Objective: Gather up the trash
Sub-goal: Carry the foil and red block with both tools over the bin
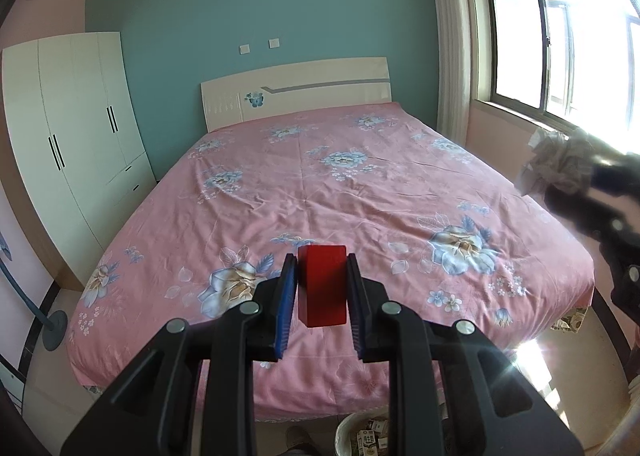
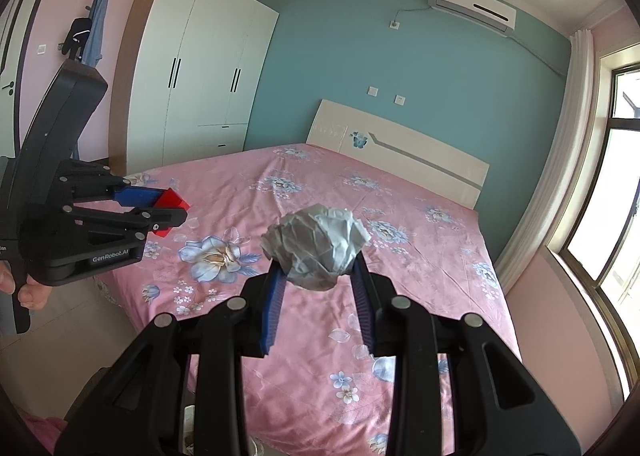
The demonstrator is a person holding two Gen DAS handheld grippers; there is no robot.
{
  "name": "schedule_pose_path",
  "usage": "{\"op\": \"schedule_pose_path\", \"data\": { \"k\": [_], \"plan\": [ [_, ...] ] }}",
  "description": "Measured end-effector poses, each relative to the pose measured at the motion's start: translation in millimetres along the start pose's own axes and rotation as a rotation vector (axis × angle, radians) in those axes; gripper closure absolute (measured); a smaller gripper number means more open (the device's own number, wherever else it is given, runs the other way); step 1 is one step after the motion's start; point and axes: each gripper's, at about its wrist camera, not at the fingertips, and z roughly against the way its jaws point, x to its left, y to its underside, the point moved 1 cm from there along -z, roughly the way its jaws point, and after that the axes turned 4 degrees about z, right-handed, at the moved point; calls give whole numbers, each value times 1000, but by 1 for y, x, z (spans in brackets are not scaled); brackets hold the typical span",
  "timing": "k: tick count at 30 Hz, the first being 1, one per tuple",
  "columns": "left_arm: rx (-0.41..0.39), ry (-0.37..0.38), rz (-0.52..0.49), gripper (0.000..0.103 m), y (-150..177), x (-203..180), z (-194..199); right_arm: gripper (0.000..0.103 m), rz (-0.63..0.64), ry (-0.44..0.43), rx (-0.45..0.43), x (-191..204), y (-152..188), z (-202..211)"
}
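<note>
My left gripper is shut on a small red box, held upright between its blue pads above the foot of the bed. From the right wrist view the left gripper shows at the left with the red box in it. My right gripper is shut on a crumpled grey-white paper ball, also above the bed. In the left wrist view that paper ball appears blurred at the right edge. A trash bin with cartons inside stands on the floor below the left gripper.
A bed with a pink flowered sheet fills the middle, its headboard against a teal wall. A white wardrobe stands left, a window right. A fan base sits on the floor at left.
</note>
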Motion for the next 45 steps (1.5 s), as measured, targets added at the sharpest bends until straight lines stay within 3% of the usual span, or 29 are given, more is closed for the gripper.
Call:
{"op": "schedule_pose_path", "data": {
  "k": [9, 25, 45],
  "plan": [
    [52, -12, -20, 76, 33, 8, -6, 69, -10, -29, 32, 5, 23, -9],
    [232, -2, -13, 76, 102, 17, -62, 69, -44, -111, 175, 31, 91, -60],
    [535, 49, -55, 76, 218, -9, -152, 69, -85, -260, 404, 84, 199, -134]
  ]
}}
